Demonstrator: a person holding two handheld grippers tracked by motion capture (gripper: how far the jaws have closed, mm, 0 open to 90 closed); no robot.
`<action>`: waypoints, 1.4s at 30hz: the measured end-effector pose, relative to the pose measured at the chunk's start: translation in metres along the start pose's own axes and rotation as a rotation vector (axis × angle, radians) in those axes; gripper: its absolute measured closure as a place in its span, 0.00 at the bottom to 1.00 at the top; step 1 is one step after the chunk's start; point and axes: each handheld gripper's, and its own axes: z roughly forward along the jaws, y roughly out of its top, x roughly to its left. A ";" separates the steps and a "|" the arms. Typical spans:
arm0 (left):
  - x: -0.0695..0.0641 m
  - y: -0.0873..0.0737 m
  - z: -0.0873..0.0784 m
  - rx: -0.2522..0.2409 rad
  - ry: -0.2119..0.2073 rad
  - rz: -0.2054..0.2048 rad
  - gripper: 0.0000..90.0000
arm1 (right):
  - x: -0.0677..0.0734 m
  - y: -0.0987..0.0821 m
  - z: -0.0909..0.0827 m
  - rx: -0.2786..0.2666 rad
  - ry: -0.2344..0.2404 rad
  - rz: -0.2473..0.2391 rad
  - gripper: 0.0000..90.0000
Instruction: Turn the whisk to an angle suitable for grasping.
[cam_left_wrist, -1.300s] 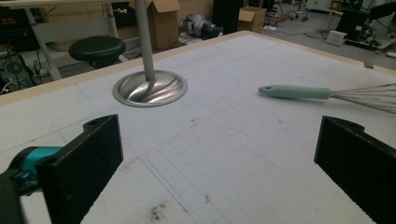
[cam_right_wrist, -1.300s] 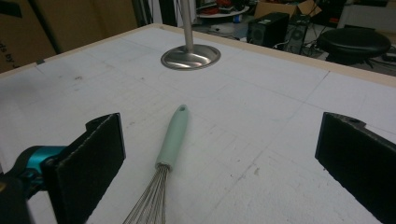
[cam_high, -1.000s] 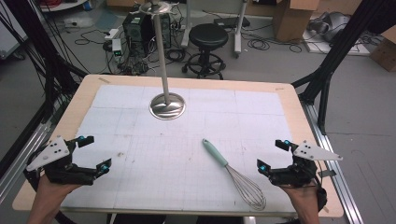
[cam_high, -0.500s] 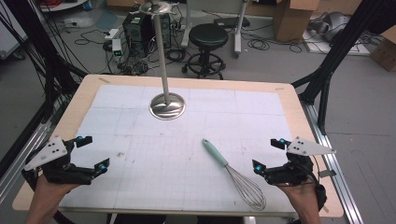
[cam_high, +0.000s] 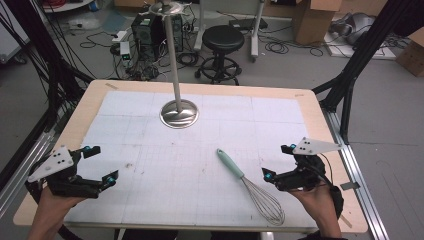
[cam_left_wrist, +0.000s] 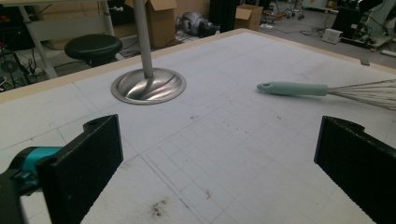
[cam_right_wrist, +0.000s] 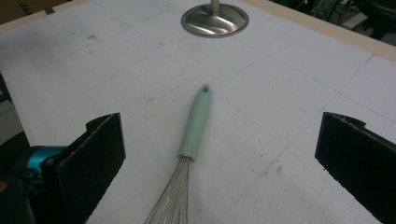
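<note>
A wire balloon whisk with a pale mint-green handle (cam_high: 250, 186) lay flat on the white gridded mat (cam_high: 150, 150) that covered the wooden table (cam_high: 320, 125). It sat right of centre near the front edge, its handle slanting toward the far left and its steel loops toward the near right.

The right gripper (cam_high: 278, 161), held in the person's right hand (cam_high: 320, 202) at the near right corner, sat just beside the whisk's wires without touching them. Its jaws were spread wide. In the right gripper view they framed the handle between them, which suggests the hand was lining up to take the whisk by the handle rather than by the springy wires.

The left gripper (cam_high: 102, 164) rested low at the near left corner, well apart from the whisk, jaws likewise spread and holding nothing. It pointed across the mat toward the whisk handle (cam_left_wrist: 292, 88), seemingly parked out of the way while the other hand worked.

A polished metal stand with a round domed base and upright pole (cam_high: 178, 113) stood at the far centre of the mat, well clear of both grippers. Its top may be where the whisk would hang.
</note>
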 end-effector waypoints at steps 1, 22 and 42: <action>0.000 0.000 0.000 0.001 0.001 0.001 0.02 | 0.000 0.001 0.002 0.007 0.008 -0.002 0.01; -0.002 0.000 0.003 0.005 -0.011 0.012 0.02 | 0.009 0.030 0.051 0.288 0.101 -0.063 0.00; -0.002 0.000 0.003 0.001 -0.030 0.015 0.02 | 0.014 0.034 0.101 0.449 0.122 -0.100 0.01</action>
